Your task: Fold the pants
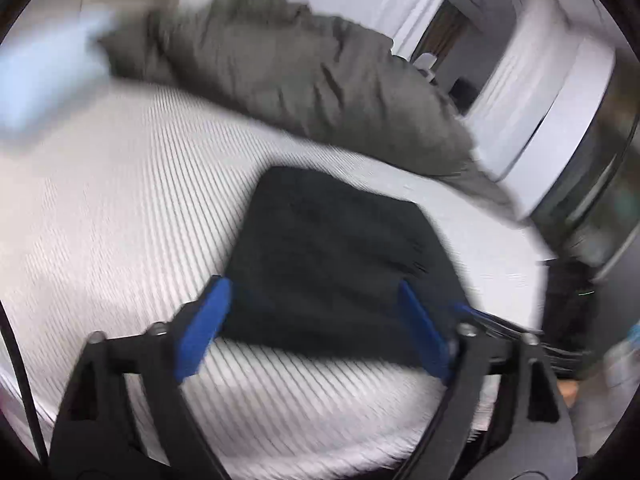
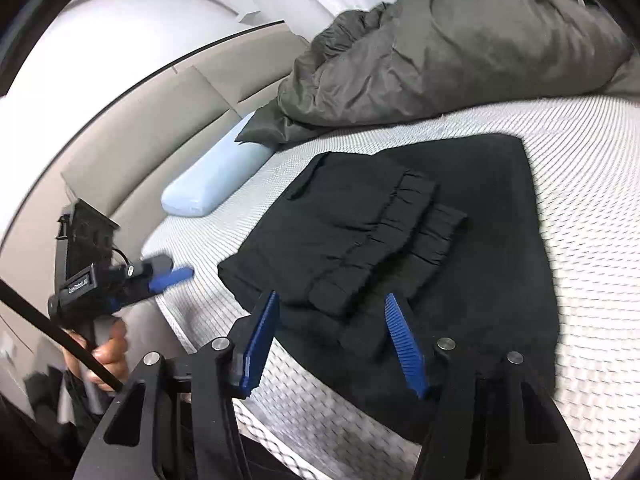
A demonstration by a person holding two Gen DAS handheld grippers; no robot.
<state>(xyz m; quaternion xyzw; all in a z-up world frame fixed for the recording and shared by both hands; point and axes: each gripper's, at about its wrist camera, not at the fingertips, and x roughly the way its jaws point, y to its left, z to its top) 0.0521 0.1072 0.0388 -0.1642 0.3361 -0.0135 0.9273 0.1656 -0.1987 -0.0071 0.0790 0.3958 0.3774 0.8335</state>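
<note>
Folded black fabric pants [image 2: 420, 240] lie on the white ribbed mattress [image 2: 592, 208]; left claw [image 1: 316, 332] and right claw [image 2: 336, 340] hover released, empty.

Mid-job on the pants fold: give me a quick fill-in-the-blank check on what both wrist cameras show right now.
1. The folded pants are ____ in colour.
2. The pants lie on a white ribbed ____.
3. Beside the grey blanket, by the headboard, lies a light blue ____.
4. The right gripper and the left gripper both have jaws that stand ____, with nothing clamped.

Missing words: black; mattress; pillow; open
</note>
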